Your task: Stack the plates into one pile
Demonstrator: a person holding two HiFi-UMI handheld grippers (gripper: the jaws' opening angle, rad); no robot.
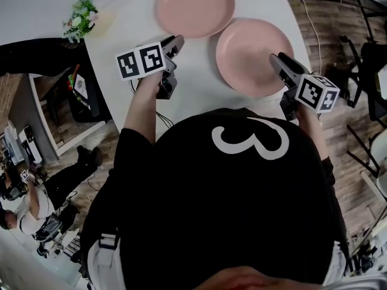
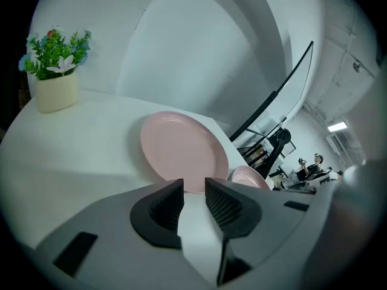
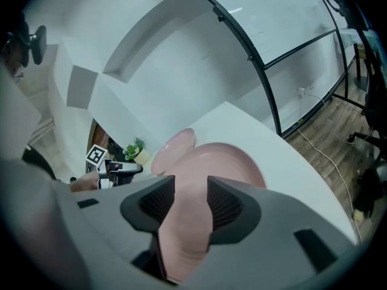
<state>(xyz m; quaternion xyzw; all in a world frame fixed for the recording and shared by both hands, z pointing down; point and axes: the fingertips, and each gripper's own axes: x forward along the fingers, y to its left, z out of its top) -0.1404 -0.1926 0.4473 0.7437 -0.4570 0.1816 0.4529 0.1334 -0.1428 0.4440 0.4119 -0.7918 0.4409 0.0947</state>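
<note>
1. Head view: a person stands at the near edge of the table (image 1: 193, 80) with a gripper in each hand. Both reach toward two pink plates that lie side by side, not yet stacked.
2. The left gripper (image 1: 174, 42) hangs over bare table, short of the plates. Its jaws stand partly apart with nothing between them, probably readied for a rim.
3. The right gripper (image 1: 276, 59) is at the right rim of the near plate (image 1: 248, 53), seemingly lined up to lift it. Its jaws are spread. The plate shows through the gap, but the pads do not appear to press on it.
4. The far plate (image 1: 193, 6) lies flat just beyond the near one and is the likely base of the pile. Whether the rims touch is unclear.
</note>
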